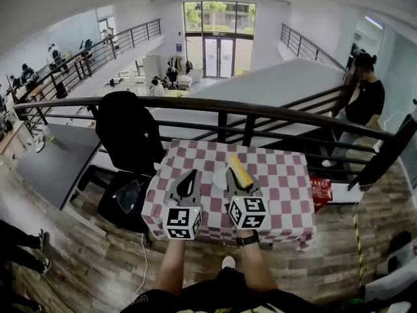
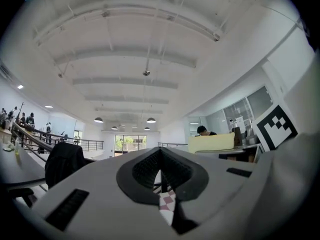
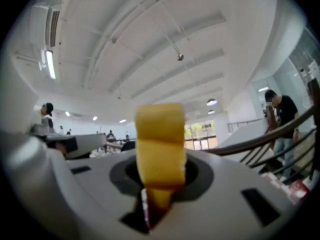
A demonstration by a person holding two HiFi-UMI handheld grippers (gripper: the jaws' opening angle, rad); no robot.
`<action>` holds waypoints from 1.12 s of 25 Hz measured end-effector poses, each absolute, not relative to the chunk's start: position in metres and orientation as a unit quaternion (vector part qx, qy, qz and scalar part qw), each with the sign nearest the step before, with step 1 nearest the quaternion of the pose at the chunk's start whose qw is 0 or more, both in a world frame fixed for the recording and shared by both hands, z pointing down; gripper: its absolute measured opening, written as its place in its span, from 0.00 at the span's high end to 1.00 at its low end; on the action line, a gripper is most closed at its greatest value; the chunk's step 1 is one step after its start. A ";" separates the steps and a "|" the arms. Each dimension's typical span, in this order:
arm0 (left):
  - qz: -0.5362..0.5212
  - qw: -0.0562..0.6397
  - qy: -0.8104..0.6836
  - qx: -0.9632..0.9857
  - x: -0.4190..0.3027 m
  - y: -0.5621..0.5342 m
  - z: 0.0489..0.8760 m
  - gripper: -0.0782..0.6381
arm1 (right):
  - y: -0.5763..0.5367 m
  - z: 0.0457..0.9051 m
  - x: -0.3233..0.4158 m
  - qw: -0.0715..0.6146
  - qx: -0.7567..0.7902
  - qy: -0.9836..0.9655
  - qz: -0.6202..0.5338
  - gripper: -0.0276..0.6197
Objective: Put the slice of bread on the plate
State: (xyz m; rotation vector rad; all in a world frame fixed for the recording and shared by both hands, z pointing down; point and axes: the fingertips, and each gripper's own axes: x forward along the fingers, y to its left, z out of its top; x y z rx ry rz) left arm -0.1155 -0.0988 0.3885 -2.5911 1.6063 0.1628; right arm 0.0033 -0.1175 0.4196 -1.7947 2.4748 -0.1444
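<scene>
Yellow slice of bread (image 1: 239, 173) — red-and-white checked tablecloth (image 1: 287, 175)

Head view looks steeply down onto the checkered table (image 1: 287, 175), with the left gripper (image 1: 193, 173) and right gripper (image 1: 234, 168) near and the railing (image 1: 260, 113) beyond. Each gripper view sits tight behind its own jaws, facing about level toward the far windows (image 2: 127, 143). With the head view, the left gripper view shares the black chair (image 2: 62, 161). The right gripper view shares the railing and the person in black (image 3: 285, 109).
</scene>
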 end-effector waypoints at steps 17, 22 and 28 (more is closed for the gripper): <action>0.000 -0.028 0.544 -0.838 -0.043 -0.241 0.473 0.87 | -0.260 0.509 0.064 0.006 -0.536 0.834 -0.132 0.81; -0.016 -0.037 0.553 -0.832 -0.039 -0.274 0.499 0.87 | -0.284 0.545 0.062 -0.027 -0.530 0.832 -0.160 0.81; -0.039 -0.057 0.544 -0.836 -0.038 -0.307 0.534 0.87 | -0.312 0.586 0.062 -0.066 -0.539 0.816 -0.196 0.81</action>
